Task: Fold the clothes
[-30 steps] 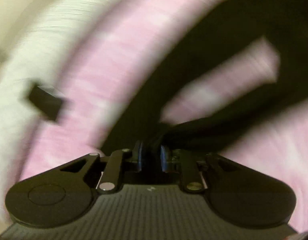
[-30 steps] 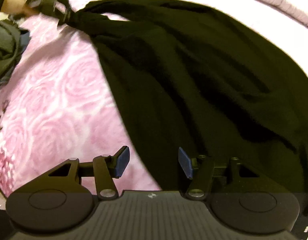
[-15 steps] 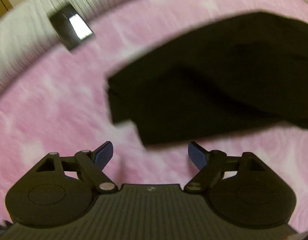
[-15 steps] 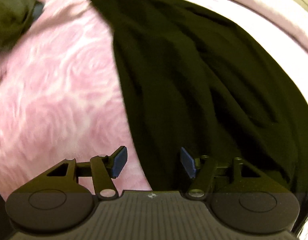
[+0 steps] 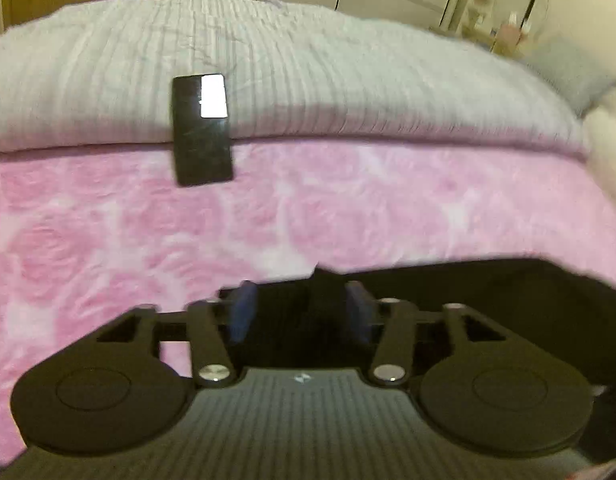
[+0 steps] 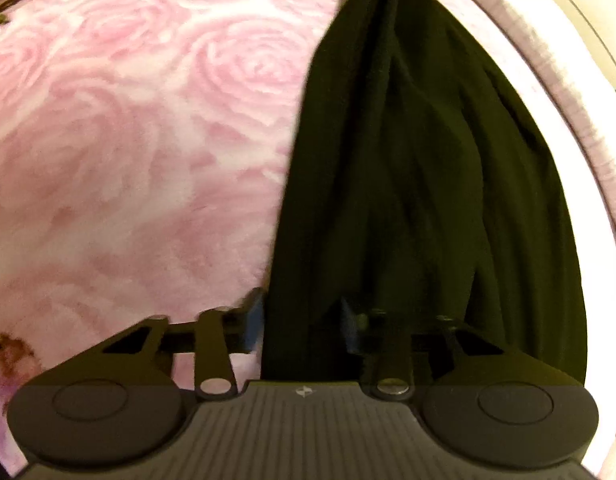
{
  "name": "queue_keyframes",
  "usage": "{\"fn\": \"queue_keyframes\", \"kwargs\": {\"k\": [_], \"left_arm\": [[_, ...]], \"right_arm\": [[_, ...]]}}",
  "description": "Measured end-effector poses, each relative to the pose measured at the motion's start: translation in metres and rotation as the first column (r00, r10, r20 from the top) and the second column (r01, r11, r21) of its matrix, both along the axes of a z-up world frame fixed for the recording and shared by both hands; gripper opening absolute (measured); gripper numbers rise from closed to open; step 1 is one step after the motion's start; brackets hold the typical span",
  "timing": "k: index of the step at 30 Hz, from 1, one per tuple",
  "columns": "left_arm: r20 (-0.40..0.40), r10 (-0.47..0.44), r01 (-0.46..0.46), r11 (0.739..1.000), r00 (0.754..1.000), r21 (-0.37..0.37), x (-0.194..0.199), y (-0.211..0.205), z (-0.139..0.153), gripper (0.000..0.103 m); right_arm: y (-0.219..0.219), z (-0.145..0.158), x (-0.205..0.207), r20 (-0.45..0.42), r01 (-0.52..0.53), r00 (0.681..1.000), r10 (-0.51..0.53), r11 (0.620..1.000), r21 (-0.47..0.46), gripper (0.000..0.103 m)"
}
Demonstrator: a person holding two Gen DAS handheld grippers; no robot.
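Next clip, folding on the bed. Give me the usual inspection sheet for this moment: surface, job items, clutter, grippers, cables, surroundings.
Surface: pink rose-patterned blanket on a bed, with a pale ribbed cover behind it.
Job's things: one black garment, rumpled, lying lengthwise along the bed's edge; its near edge shows in the left wrist view.
Clutter: a black phone lying across the line where blanket and cover meet.
Grippers: left gripper open over the garment's edge; right gripper open, the garment's edge between its fingers, not clamped.
Cables: nothing seen.
Surroundings: grey pillow, wardrobe doors and a blurred shelf behind the bed.
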State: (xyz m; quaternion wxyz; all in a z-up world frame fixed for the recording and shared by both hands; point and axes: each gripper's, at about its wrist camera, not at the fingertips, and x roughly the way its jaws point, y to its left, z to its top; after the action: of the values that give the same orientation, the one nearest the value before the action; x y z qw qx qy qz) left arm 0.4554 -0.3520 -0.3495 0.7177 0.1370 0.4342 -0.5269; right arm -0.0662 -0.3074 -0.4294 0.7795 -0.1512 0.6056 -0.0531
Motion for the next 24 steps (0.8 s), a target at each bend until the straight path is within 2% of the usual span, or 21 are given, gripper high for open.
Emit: {"fn": "queue_keyframes", "kwargs": {"k": [1,5,8,9,11,13,14,15,16,17,18,21,24], "left_arm": [[-0.033,0.003,-0.003,1.0,0.999,0.015,-0.004,0.004,-0.006,0.057],[-0.164,0.02,-0.008,0.997,0.986,0.074,-0.018,0.021,-0.032,0.06],[-0.259,0.038,-0.007,0.993,0.965,0.119,-0.029,0.034,-0.051,0.067],[-0.288,0.058,-0.023,0.992,0.956,0.124,-0.031,0.033,-0.057,0.071],[-0.343,0.108,-0.066,0.989,0.933,0.13,-0.032,0.026,-0.071,0.071],[-0.369,0.142,-0.106,0.987,0.919,0.117,-0.033,0.021,-0.077,0.079],[-0.375,0.16,-0.127,0.986,0.913,0.113,-0.034,0.02,-0.079,0.079],[-0.376,0.177,-0.145,0.983,0.91,0.113,-0.034,0.018,-0.08,0.074],[-0.384,0.181,-0.152,0.983,0.906,0.105,-0.034,0.018,-0.081,0.039],[-0.413,0.169,-0.142,0.985,0.895,0.095,-0.033,0.018,-0.082,0.015],[-0.421,0.173,-0.144,0.985,0.89,0.099,-0.033,0.019,-0.08,0.004],[-0.335,0.177,-0.158,0.984,0.925,0.085,-0.041,0.04,-0.052,0.003],[-0.243,0.21,-0.195,0.977,0.947,0.082,-0.046,0.079,-0.016,0.002]], "right_arm": [[-0.001,0.001,0.001,0.003,0.008,1.0,-0.008,1.0,-0.006,0.005],[-0.009,0.018,-0.005,0.048,0.06,0.997,-0.062,0.997,0.05,0.002],[-0.015,0.033,-0.012,0.086,0.084,0.992,-0.094,0.991,0.105,0.002],[-0.016,0.042,-0.018,0.102,0.074,0.991,-0.088,0.988,0.135,0.002],[-0.021,0.058,-0.03,0.13,0.074,0.986,-0.104,0.974,0.217,0.002],[-0.024,0.074,-0.042,0.158,0.081,0.979,-0.132,0.953,0.291,0.002],[-0.024,0.081,-0.045,0.17,0.072,0.977,-0.131,0.947,0.314,0.002],[-0.024,0.087,-0.047,0.177,0.059,0.976,-0.123,0.942,0.331,0.002],[-0.023,0.092,-0.048,0.18,0.048,0.977,-0.116,0.938,0.344,0.002],[-0.026,0.097,-0.049,0.181,0.042,0.977,-0.113,0.934,0.355,0.002],[-0.029,0.1,-0.049,0.18,0.041,0.977,-0.114,0.931,0.363,0.002],[-0.019,0.106,-0.052,0.173,0.035,0.98,-0.102,0.936,0.351,0.002],[-0.007,0.111,-0.05,0.165,0.032,0.982,-0.094,0.938,0.345,0.002]]}}
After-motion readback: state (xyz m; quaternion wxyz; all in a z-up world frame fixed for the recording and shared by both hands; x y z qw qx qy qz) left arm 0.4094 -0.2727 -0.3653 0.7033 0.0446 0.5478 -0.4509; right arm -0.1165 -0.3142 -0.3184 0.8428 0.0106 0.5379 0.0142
